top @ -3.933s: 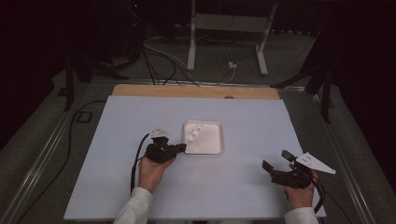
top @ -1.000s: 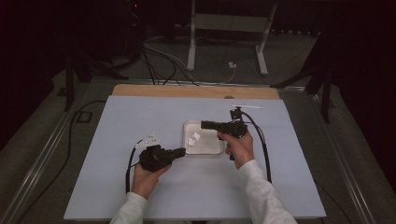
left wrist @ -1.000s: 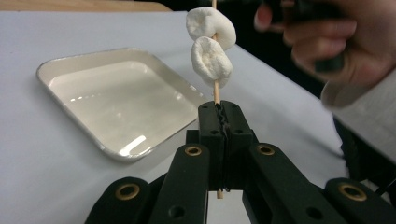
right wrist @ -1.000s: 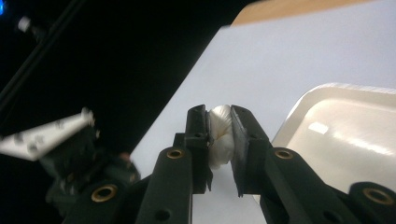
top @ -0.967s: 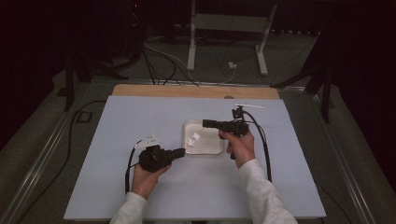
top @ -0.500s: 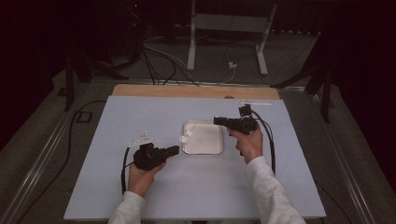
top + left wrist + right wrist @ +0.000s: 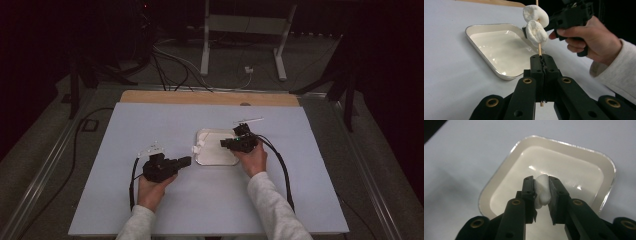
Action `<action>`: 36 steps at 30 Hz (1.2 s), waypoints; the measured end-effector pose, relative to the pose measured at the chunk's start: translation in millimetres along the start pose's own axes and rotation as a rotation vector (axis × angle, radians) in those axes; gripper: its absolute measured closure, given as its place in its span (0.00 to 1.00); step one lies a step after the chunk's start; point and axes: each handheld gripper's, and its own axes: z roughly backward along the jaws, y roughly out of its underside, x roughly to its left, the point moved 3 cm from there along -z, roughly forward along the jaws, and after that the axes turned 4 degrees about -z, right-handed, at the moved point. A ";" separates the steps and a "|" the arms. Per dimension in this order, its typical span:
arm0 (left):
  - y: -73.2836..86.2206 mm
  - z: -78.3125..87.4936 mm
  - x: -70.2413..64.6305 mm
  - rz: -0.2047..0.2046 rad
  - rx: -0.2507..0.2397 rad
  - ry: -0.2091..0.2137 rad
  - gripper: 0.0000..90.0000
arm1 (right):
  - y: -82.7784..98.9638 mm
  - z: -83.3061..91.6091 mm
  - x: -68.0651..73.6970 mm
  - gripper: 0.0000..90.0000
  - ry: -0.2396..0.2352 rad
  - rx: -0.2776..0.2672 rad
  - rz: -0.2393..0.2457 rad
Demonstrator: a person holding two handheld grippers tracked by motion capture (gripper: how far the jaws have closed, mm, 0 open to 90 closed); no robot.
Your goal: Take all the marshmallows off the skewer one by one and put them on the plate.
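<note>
Right gripper view: the right gripper (image 7: 541,192) pinches a marshmallow (image 7: 542,191) over the white tray (image 7: 499,182). A second ago the tray held marshmallows; now its floor is bare, so this looks like the last one to thread. Left gripper (image 7: 541,65) is pressed together on the skewer (image 7: 539,48), upright, just left of the tray, two marshmallows (image 7: 537,23) already on it. Right hand (image 7: 252,160) sits over the tray's right edge, pinched piece near the stick.
</note>
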 end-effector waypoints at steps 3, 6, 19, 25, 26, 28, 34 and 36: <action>0.1 -0.2 0.0 0.002 -0.001 -0.001 1.00 | 2.3 -4.4 0.3 0.81 0.003 0.013 0.000; 0.1 0.1 0.5 0.003 -0.002 -0.002 1.00 | 3.2 -6.0 0.6 0.59 0.011 0.018 -0.007; 0.7 -1.3 1.0 0.004 -0.004 -0.007 1.00 | -3.6 22.7 8.6 0.17 -0.170 -0.091 -0.079; 0.1 -1.1 0.6 0.009 -0.012 -0.002 1.00 | -7.7 37.1 17.0 0.12 -0.268 -0.129 -0.085; 0.1 -1.2 0.6 0.010 -0.012 0.000 1.00 | -8.7 39.1 18.5 0.12 -0.280 -0.136 -0.088; 0.1 -1.6 0.3 0.011 -0.013 0.001 1.00 | -10.2 42.3 20.8 0.10 -0.298 -0.144 -0.086; -0.4 -3.0 -1.8 0.014 -0.017 0.014 1.00 | -11.3 44.6 28.1 0.04 -0.348 -0.144 -0.078; -0.7 -3.3 -2.7 0.012 -0.018 0.020 1.00 | -11.4 44.1 31.5 0.03 -0.358 -0.138 -0.076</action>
